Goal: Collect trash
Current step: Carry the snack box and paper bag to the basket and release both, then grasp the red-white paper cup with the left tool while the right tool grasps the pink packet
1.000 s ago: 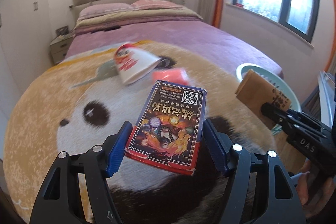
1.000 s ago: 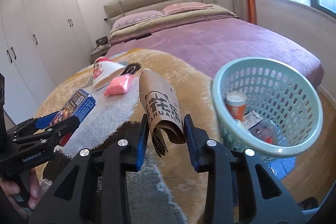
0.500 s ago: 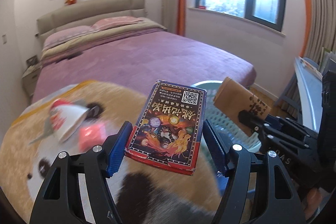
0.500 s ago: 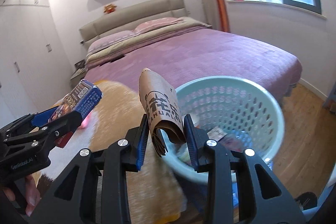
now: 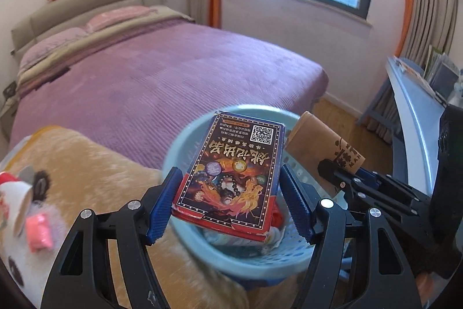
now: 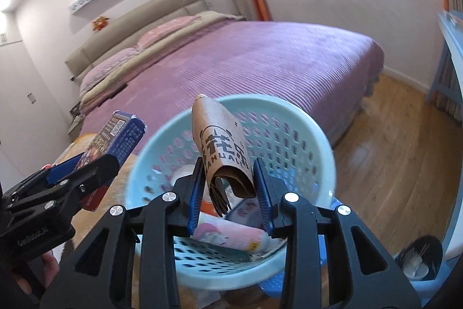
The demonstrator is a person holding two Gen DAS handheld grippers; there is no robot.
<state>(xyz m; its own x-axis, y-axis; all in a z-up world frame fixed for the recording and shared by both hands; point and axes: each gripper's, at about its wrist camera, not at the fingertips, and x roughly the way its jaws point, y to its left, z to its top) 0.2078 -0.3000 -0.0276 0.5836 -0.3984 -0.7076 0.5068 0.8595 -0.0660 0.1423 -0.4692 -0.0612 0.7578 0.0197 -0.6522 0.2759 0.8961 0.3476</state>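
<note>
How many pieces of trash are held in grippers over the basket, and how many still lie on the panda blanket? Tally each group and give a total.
Held in grippers: 2 (printed box in the left gripper, brown paper sleeve in the right gripper)
On the panda blanket: 2 (paper cup, pink wrapper)
Total: 4

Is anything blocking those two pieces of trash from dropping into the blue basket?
Nothing visible. The card box in the left gripper and the brown paper roll in the right gripper both hang over the basket, whose mouth is open.
</note>
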